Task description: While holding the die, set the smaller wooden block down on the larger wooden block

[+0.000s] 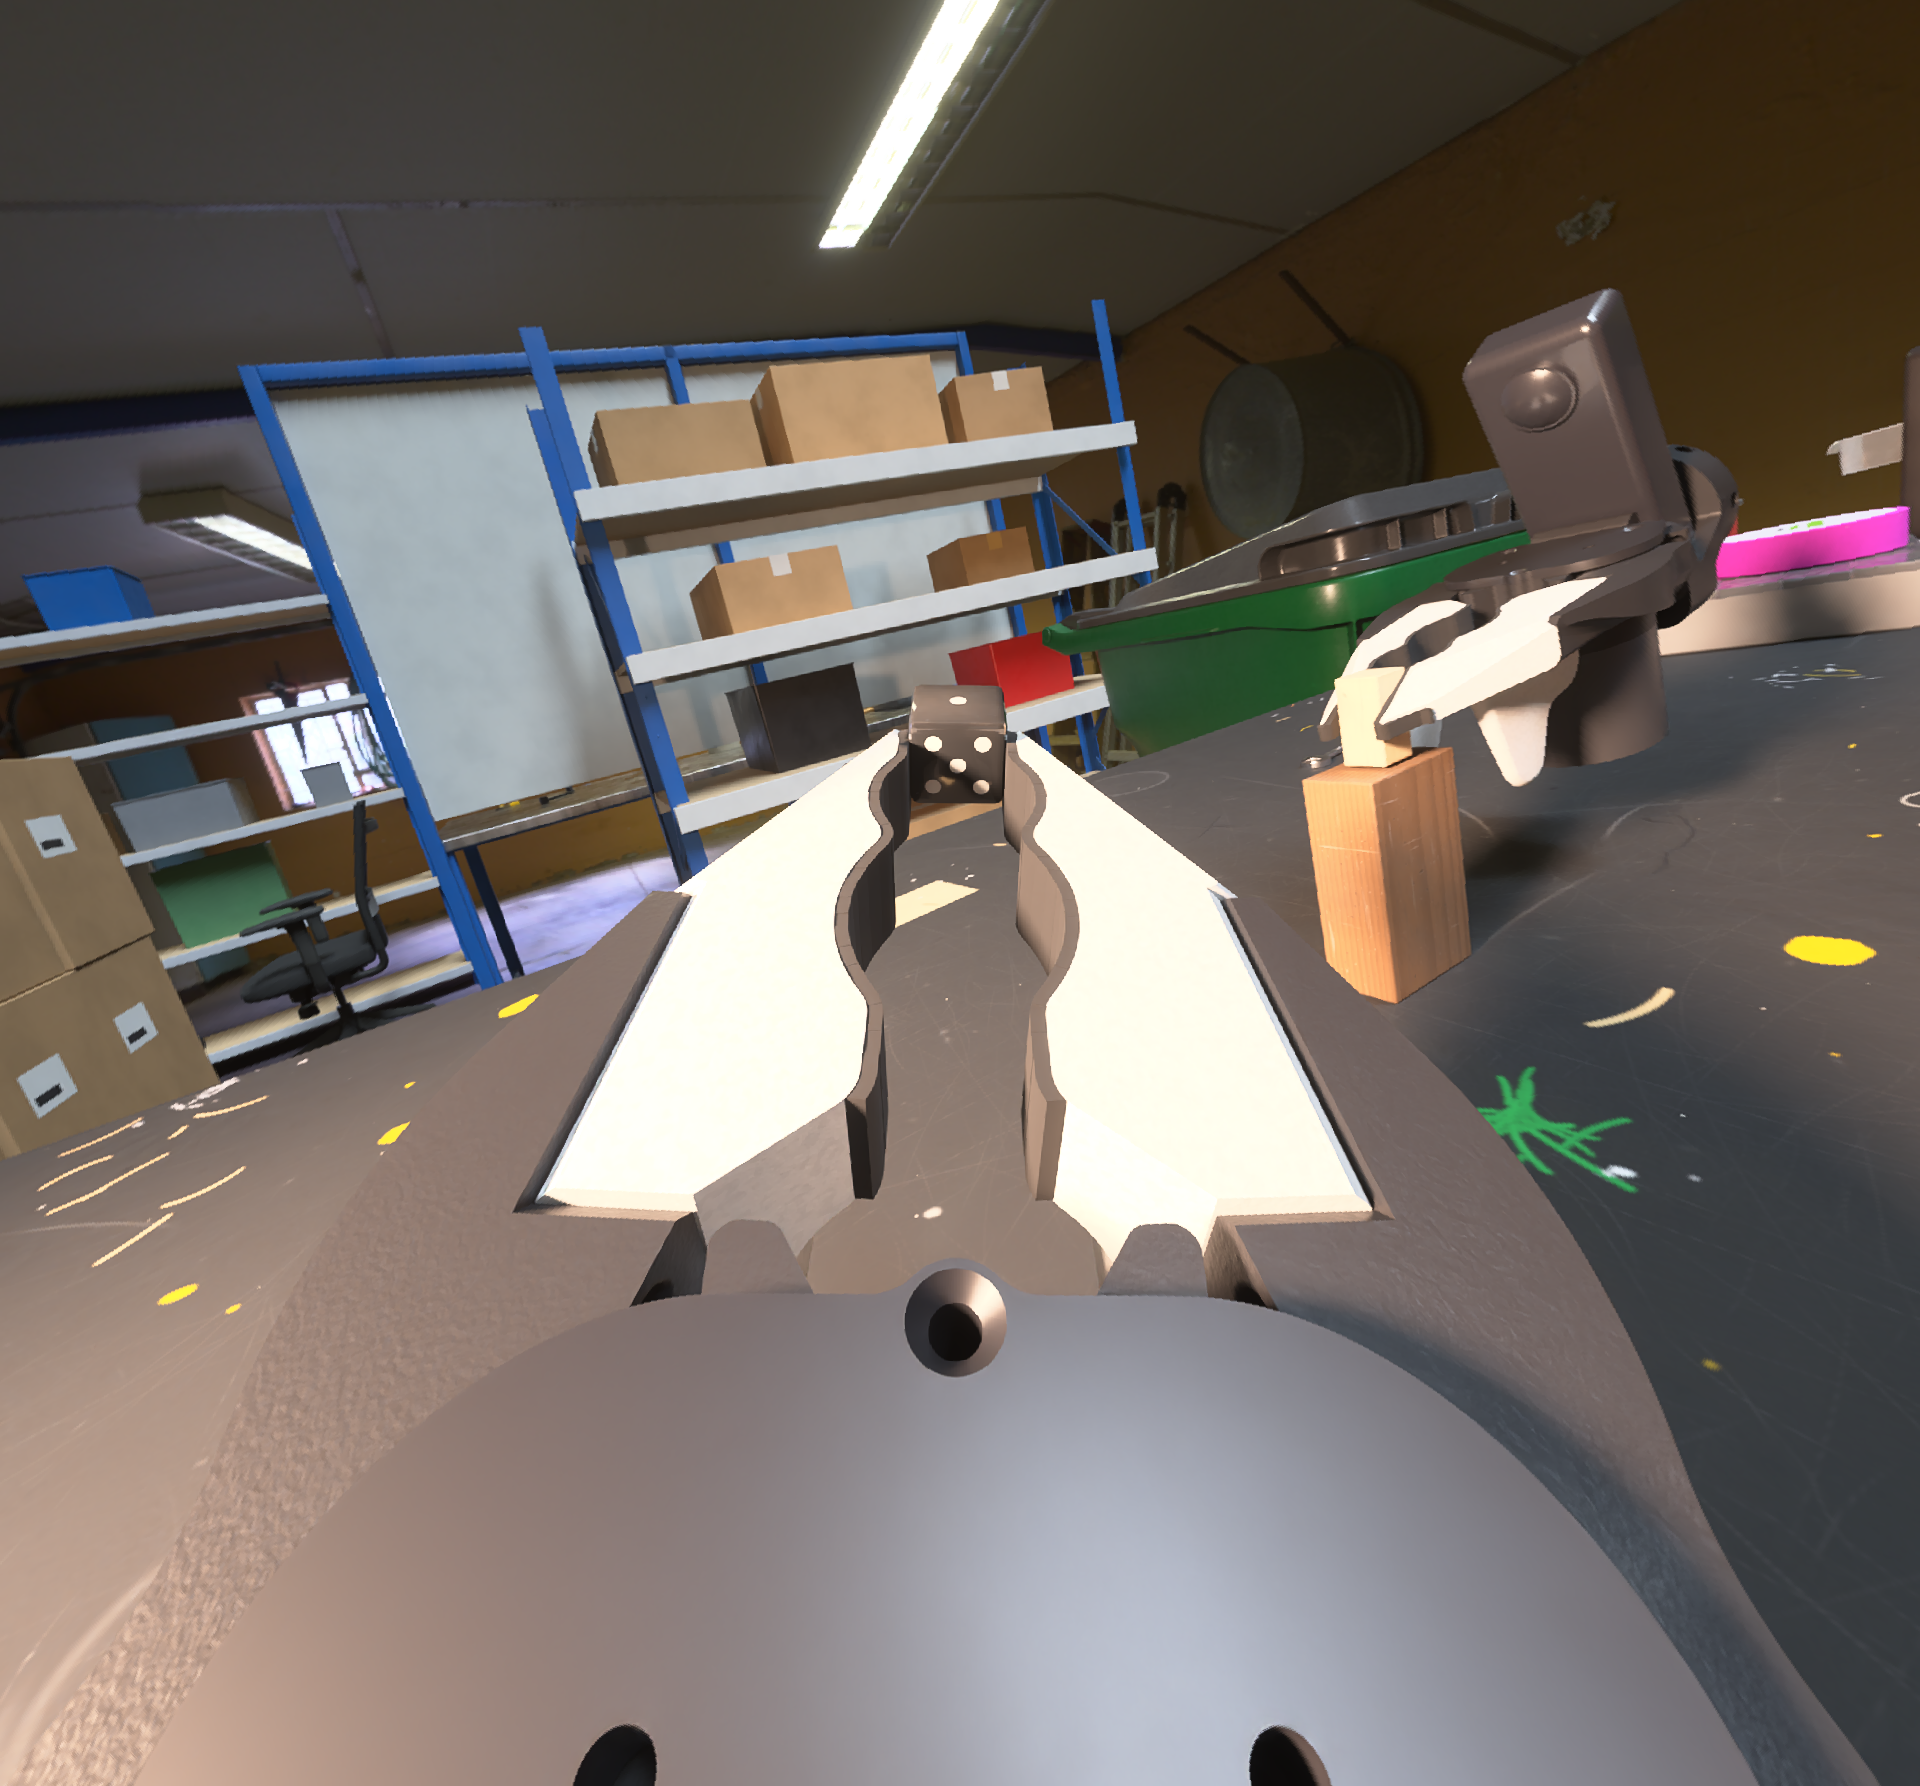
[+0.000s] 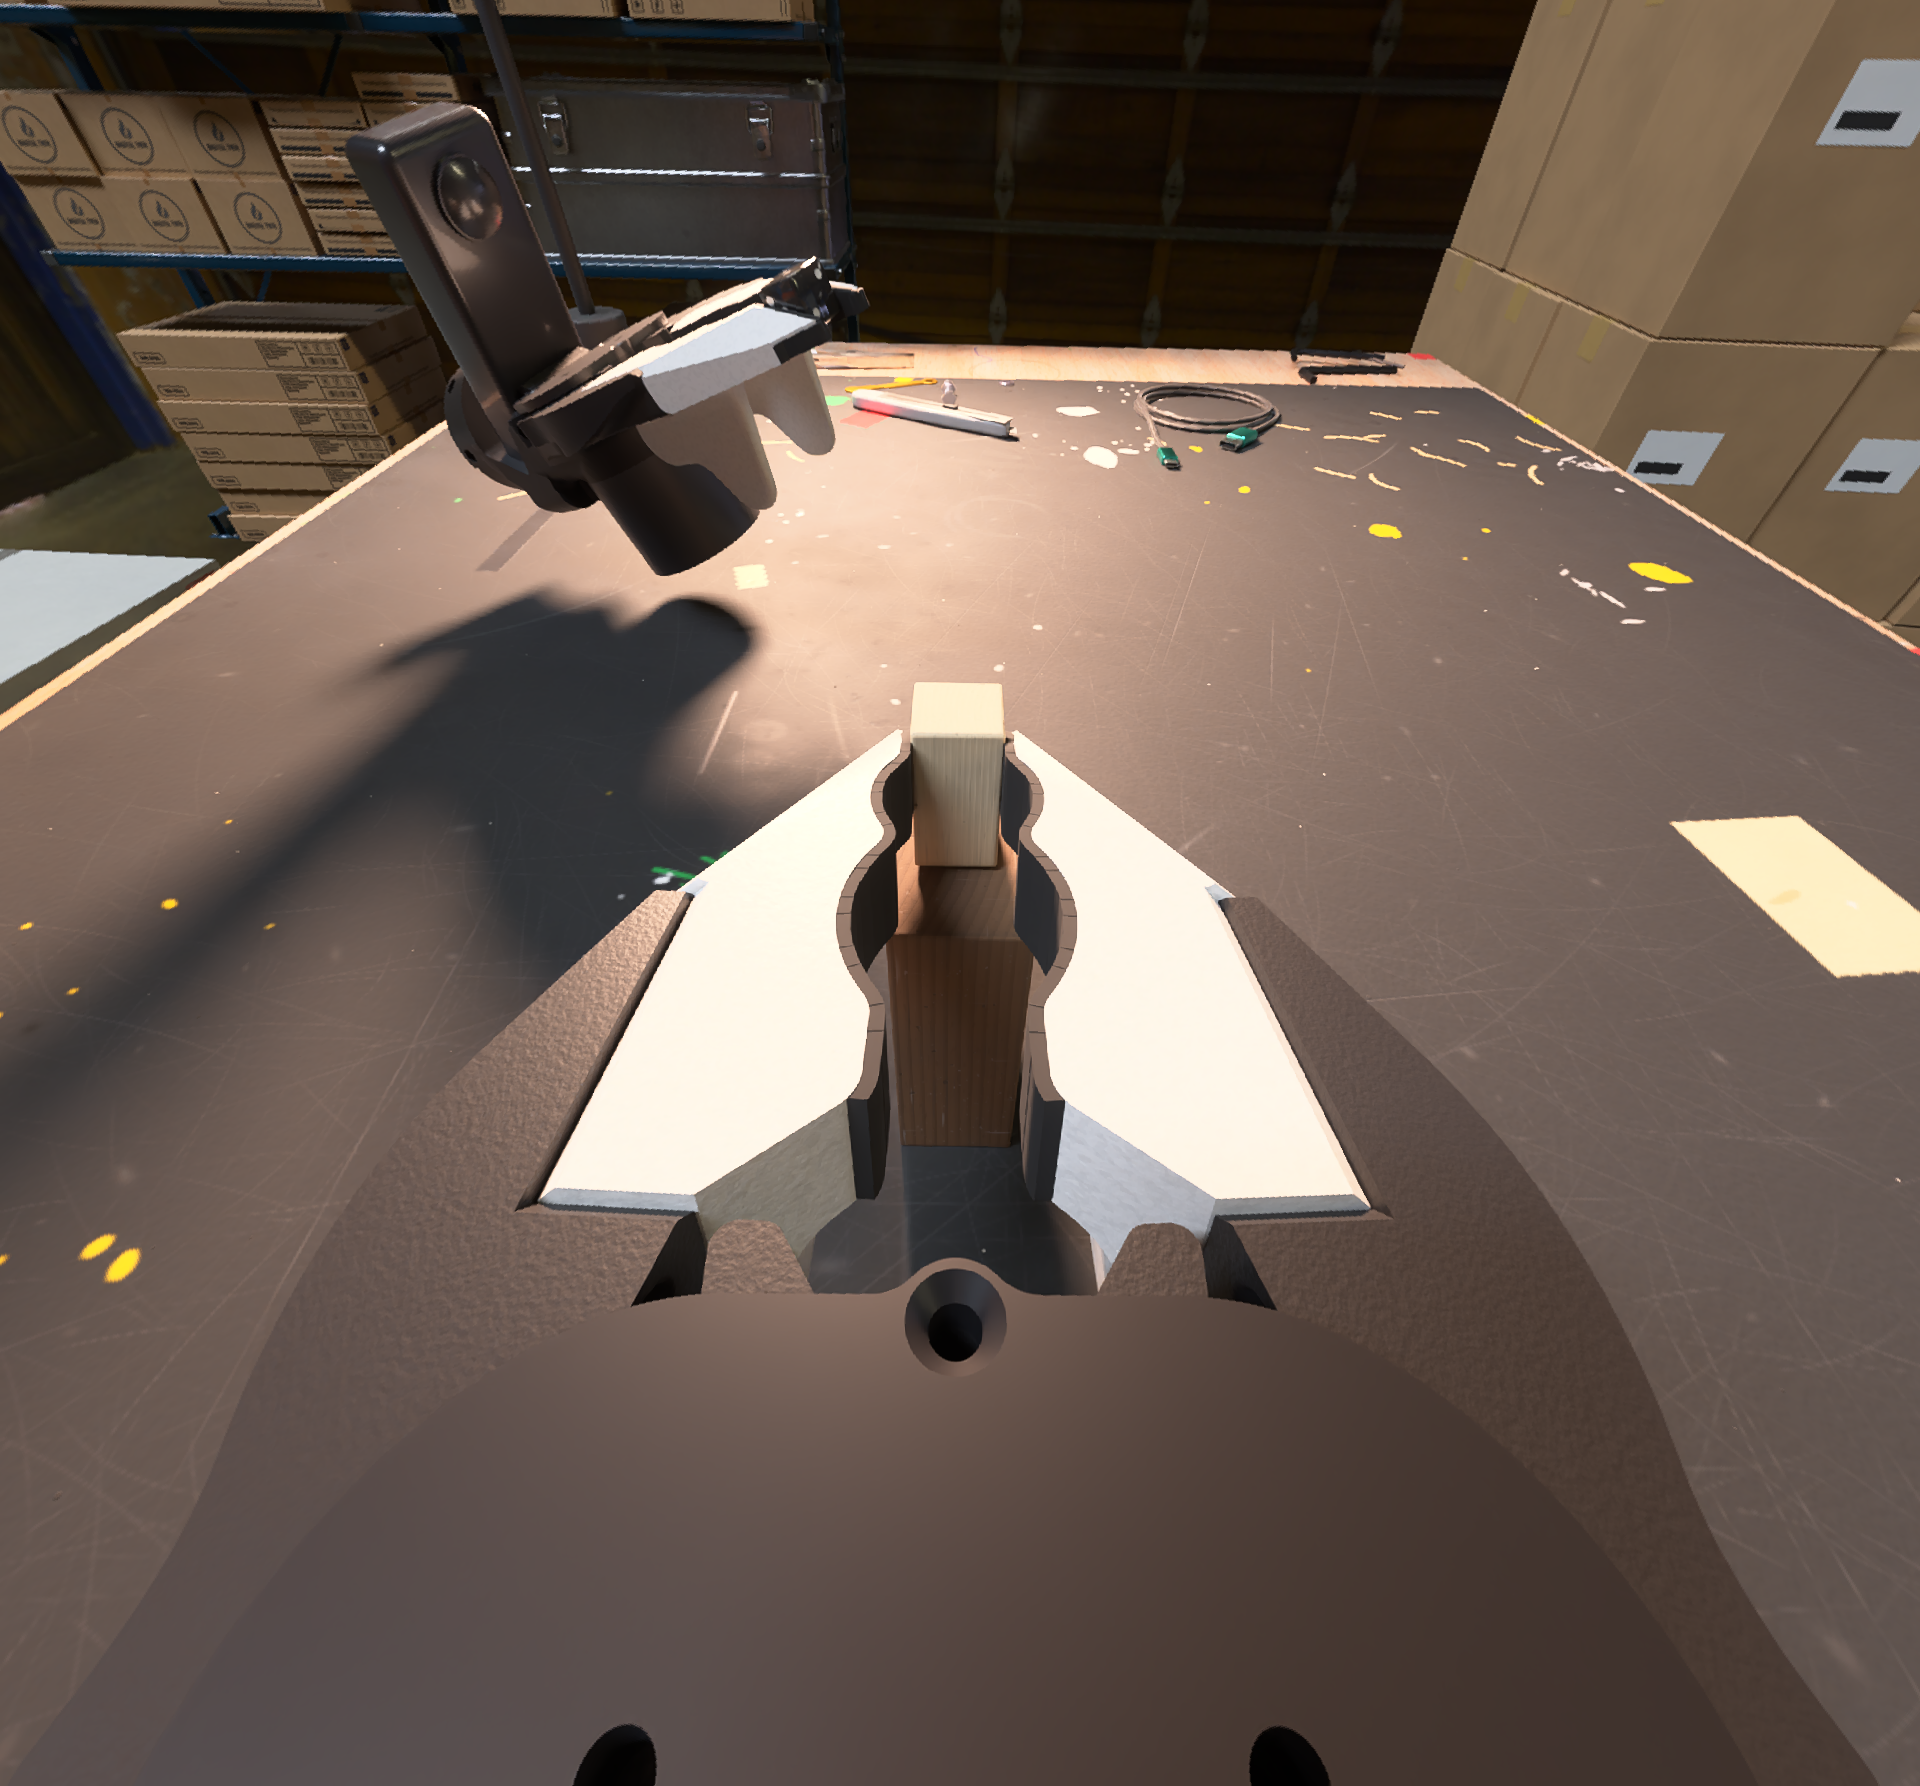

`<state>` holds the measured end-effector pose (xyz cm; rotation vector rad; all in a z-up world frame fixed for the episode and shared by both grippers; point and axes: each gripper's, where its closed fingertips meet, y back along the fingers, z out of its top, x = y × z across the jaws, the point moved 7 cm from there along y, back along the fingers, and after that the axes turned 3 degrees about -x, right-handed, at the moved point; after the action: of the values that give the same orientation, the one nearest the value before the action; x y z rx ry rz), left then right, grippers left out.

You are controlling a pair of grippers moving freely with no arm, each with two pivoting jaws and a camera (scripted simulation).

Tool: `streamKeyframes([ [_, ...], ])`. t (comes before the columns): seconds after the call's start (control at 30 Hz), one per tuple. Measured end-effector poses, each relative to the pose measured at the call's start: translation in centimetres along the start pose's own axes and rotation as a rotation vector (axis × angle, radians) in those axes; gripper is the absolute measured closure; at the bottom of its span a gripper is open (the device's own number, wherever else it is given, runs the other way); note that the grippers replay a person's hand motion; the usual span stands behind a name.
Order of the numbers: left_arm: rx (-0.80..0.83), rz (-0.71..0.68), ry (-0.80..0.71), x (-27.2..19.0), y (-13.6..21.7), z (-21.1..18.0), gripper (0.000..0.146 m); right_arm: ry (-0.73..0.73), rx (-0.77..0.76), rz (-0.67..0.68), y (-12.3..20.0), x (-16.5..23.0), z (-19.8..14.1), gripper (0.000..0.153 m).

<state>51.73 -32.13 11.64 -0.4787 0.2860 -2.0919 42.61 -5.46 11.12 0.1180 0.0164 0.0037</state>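
Note:
My left gripper [image 1: 956,749] is shut on a black die with white dots [image 1: 956,747] and holds it above the table. It also shows in the right wrist view [image 2: 821,302], high at the far left. My right gripper [image 2: 956,760] is shut on the smaller pale wooden block [image 2: 957,780]. In the left wrist view the right gripper [image 1: 1371,708] holds that block [image 1: 1369,720] resting on or just above the top of the larger brown wooden block [image 1: 1387,869], which stands upright on the table. The larger block [image 2: 958,1030] shows between my right fingers, under the small block.
The dark paint-flecked table [image 2: 1351,749] spreads around. A coiled cable [image 2: 1205,417] and a flat tool [image 2: 935,411] lie at its far end. Cardboard boxes [image 2: 1714,230] stand past the right edge. A green bin [image 1: 1247,656] and blue shelves [image 1: 831,541] stand beyond the table.

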Motion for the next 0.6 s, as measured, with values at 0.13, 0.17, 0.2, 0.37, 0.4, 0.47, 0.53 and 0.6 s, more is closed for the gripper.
streamKeyframes([
  [0.13, -0.022, -0.011, -0.020, -0.5, -0.1, 0.2, 0.130, 0.001, 0.013, 0.000, -0.1, 0.0, 0.0, 0.137],
  [0.17, -0.029, -0.015, -0.020, -0.6, -0.1, 0.3, 0.130, 0.001, 0.014, 0.000, -0.1, 0.0, 0.0, 0.137],
  [0.2, -0.038, -0.019, -0.015, -0.7, -0.1, 0.4, 0.130, 0.001, 0.014, -0.001, -0.1, 0.0, 0.0, 0.137],
  [0.37, -0.041, -0.030, -0.058, -1.2, -0.1, 0.7, 0.130, 0.002, 0.001, -0.003, 0.0, 0.0, -0.1, 0.137],
  [0.4, -0.041, -0.037, -0.061, -1.3, -0.2, 0.7, 0.130, 0.000, 0.001, -0.004, 0.0, 0.0, -0.1, 0.137],
  [0.47, -0.043, -0.050, -0.052, -1.5, -0.2, 0.7, 0.130, -0.003, 0.001, -0.005, 0.0, -0.1, -0.1, 0.137],
  [0.53, -0.041, -0.056, -0.051, -1.5, -0.2, 0.6, 0.130, -0.004, 0.003, -0.003, 0.0, -0.1, -0.1, 0.137],
  [0.6, -0.038, -0.067, -0.038, -1.6, -0.3, 0.5, 0.130, -0.003, 0.003, -0.004, 0.0, -0.1, -0.1, 0.137],
])
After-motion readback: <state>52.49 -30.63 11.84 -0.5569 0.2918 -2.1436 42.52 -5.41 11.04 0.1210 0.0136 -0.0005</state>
